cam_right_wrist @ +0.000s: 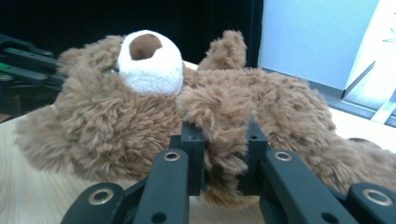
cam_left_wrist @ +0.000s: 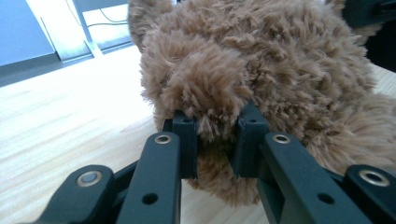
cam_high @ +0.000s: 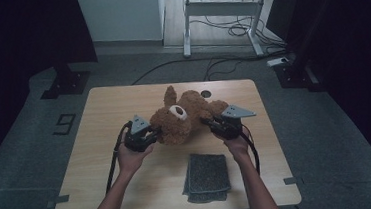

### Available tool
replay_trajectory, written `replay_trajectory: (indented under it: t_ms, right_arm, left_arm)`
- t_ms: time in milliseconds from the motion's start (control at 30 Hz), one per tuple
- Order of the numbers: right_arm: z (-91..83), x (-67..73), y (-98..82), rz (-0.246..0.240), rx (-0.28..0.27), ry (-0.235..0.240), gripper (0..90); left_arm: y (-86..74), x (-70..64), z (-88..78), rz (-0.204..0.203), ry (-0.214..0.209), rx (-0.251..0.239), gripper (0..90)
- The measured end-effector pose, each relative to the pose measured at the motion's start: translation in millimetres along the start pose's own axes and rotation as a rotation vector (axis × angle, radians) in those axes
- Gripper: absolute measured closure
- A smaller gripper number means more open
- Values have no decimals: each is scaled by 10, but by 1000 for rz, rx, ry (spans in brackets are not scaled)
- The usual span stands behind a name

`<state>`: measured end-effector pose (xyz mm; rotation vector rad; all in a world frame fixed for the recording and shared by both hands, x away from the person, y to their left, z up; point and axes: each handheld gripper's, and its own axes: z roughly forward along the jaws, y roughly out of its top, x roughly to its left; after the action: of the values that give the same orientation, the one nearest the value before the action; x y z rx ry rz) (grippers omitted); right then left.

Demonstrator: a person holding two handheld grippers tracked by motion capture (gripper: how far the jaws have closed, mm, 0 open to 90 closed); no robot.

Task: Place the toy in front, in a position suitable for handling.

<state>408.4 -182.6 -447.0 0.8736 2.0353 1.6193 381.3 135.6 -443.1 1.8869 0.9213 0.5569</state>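
Both your tongs — left [cam_left_wrist: 215, 140] and right [cam_right_wrist: 224, 156] — pinch only tufts of the fluffy brown plush teddy bear [cam_high: 182, 117] lying mid-worktop [cam_high: 102, 156]; lift quickly and the fur may slip free.

Each hand holds a black gripper. The left gripper [cam_high: 148, 135] and the right gripper [cam_high: 212, 124] each carry a grey three-cornered plate on top. A black cable trails from each toward 6 o'clock. The black jaws have round shiny metal rivets. The forearms are bare, with no sleeves.
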Motion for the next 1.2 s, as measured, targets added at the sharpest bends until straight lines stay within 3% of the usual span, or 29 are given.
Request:
replay_trajectory:
  t_ms: [267, 433, 600, 800, 833, 867, 933, 1033, 1200]
  right_arm:
    - [-177, 74, 84, -18, -27, -21, 770]
    - [-269, 131, 132, -32, -43, -25, 771]
    - [-300, 178, 117, -46, -41, -31, 771]
    - [-132, 226, -32, -34, 13, 4, 770]
    - [-86, 229, -62, -30, 29, 11, 770]
    - [-43, 224, -92, -20, 36, 22, 770]
    - [32, 199, -134, 3, 43, 35, 770]
    - [158, 165, -201, 31, 70, 56, 770]
    - [301, 189, -261, 32, 94, 76, 770]
  left_arm:
    - [147, 41, 104, 24, -21, -5, 756]
    - [208, 81, 202, 16, -38, 5, 761]
    - [223, 101, 337, 25, -25, 29, 770]
    - [147, 196, 490, 7, -2, 82, 795]
    - [94, 240, 538, 19, 63, 104, 846]
    - [63, 265, 563, 28, 82, 123, 885]
    - [-15, 341, 609, -2, 66, 158, 882]
    - [-147, 432, 658, -29, 75, 203, 869]
    - [-231, 502, 680, -55, 71, 217, 842]
